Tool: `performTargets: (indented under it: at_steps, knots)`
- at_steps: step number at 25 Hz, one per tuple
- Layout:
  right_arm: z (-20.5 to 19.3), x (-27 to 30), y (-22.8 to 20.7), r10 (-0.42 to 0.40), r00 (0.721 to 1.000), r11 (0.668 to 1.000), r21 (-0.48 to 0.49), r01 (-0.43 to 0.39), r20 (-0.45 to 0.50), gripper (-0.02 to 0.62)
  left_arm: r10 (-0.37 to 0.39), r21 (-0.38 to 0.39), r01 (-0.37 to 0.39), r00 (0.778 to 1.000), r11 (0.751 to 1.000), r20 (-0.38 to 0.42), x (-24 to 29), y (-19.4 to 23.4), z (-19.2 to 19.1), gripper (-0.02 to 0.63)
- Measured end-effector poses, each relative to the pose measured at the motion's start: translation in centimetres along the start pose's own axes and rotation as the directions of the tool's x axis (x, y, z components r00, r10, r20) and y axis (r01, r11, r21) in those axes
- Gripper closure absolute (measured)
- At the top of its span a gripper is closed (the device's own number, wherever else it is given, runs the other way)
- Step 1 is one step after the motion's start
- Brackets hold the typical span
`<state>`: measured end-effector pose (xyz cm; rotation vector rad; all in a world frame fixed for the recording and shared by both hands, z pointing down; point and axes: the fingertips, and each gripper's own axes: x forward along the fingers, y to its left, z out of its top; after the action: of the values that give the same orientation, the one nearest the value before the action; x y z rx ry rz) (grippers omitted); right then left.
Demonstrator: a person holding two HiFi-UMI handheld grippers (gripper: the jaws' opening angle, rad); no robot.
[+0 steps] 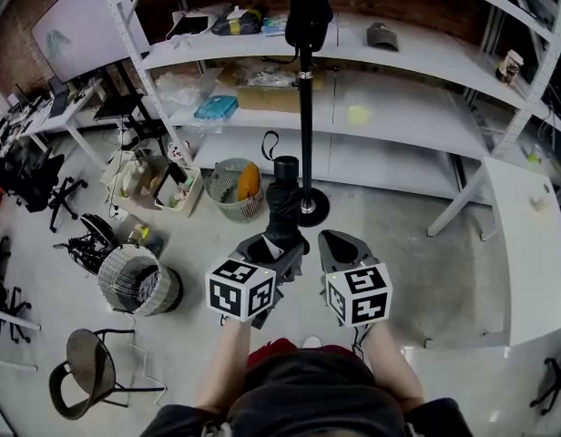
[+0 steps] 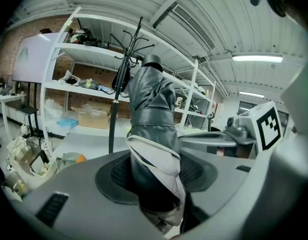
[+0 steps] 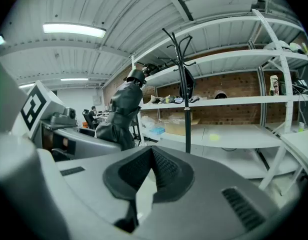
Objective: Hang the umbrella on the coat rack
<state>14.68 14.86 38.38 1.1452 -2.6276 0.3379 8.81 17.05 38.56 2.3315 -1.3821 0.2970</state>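
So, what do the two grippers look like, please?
Both the left gripper and the right gripper are grey plastic with black textured pads; each carries a white cube with black square markers. The forearms are unsleeved.

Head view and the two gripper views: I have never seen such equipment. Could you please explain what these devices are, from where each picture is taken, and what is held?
There is no robot: a person holds a hand-operated gripper in each hand; the cubes with square markers are part of them. The head view is from a camera on the person's head, looking steeply down at the floor. Each gripper view is from a camera riding on that gripper, looking along its jaws. The left gripper is closed on a folded black umbrella. The right gripper is shut and empty. Ahead stands the black coat rack, before white shelves. A wire basket stands on the floor at the left.
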Motion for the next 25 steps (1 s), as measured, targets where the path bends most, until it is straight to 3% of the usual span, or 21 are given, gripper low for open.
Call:
performTargets:
  at_steps: [11, 25]
  knots:
    - [1.0, -0.6, -0.3, 0.000, 0.999, 0.999, -0.035, 0.002, 0.042, 0.577, 0.023, 0.012, -0.023, 1.000, 1.000, -0.003, 0.7, -0.3, 0.3, 0.385]
    - [0.8, -1.3, -1.3, -0.008, 0.998, 1.000, -0.007, 0.008, 0.057, 0.577, 0.024, 0.026, -0.024, 1.000, 0.999, 0.015, 1.3, -0.5, 0.7, 0.385]
